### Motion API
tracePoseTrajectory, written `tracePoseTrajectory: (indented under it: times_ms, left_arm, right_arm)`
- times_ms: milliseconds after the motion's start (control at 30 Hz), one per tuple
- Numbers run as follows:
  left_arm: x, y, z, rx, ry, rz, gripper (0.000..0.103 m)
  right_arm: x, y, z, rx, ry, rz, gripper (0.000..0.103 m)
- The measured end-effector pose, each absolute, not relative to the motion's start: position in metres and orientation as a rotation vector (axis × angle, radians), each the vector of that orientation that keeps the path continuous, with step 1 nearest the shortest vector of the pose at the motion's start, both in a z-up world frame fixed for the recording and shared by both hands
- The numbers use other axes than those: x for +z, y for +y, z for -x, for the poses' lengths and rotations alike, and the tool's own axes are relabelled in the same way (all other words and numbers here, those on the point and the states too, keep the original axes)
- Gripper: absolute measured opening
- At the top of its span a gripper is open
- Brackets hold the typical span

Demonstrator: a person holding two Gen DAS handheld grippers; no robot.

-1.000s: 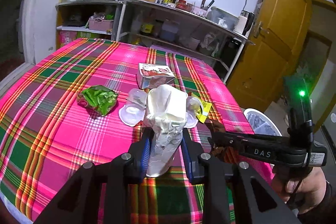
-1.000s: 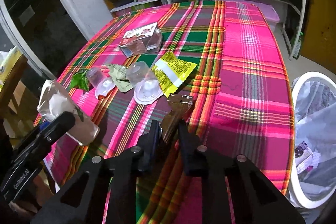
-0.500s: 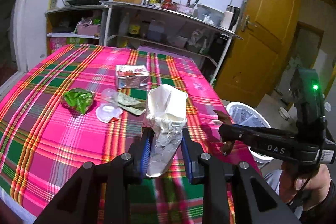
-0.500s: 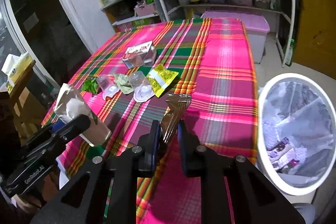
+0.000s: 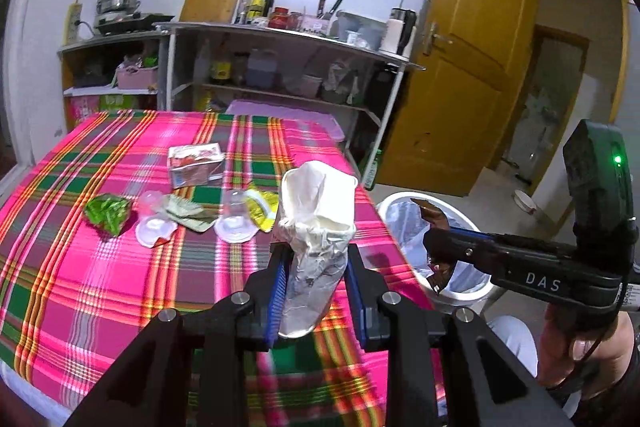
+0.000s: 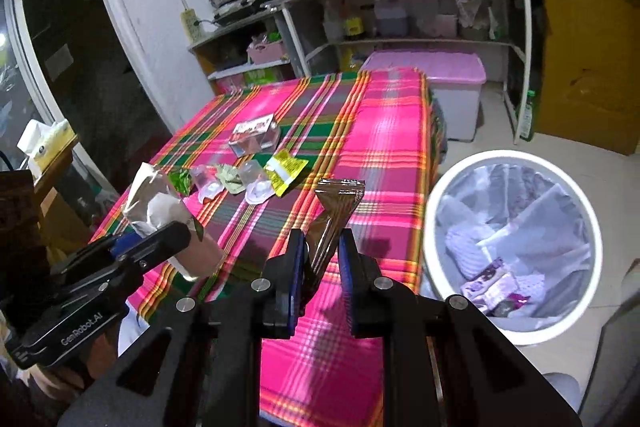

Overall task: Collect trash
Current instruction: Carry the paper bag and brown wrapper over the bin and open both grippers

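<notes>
2 grippers each carry trash off the table [image 5: 100, 287]. The left gripper [image 5: 314, 291] pinches a crumpled white bag [image 5: 318, 223], upright, probably so nothing spills. The right gripper [image 6: 320, 267] is clamped on a brown foil wrapper [image 6: 336, 211], with the white bin [image 6: 516, 163] at 3 o'clock, likely its destination. 6 scraps remain at 11 o'clock. The bin's lower rim is cut off.
</notes>
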State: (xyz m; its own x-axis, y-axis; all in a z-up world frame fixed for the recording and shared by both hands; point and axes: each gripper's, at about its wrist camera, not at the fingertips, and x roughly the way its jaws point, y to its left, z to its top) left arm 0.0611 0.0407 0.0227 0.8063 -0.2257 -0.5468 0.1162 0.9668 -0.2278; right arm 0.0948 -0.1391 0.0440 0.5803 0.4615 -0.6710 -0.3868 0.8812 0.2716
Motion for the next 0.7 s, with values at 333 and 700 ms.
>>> tracePoseTrajectory:
  times_ms: [333,700]
  left_arm:
    - [0.032,0.009,-0.061,-0.237,0.604,0.156,0.028]
    - [0.036,-0.036,-0.079,-0.321,0.619,0.112,0.028]
  right_arm:
    - [0.048,-0.177,-0.086,0.442,0.788,-0.137,0.018]
    - [0.048,-0.221,-0.087,0.360,0.773,-0.180,0.018]
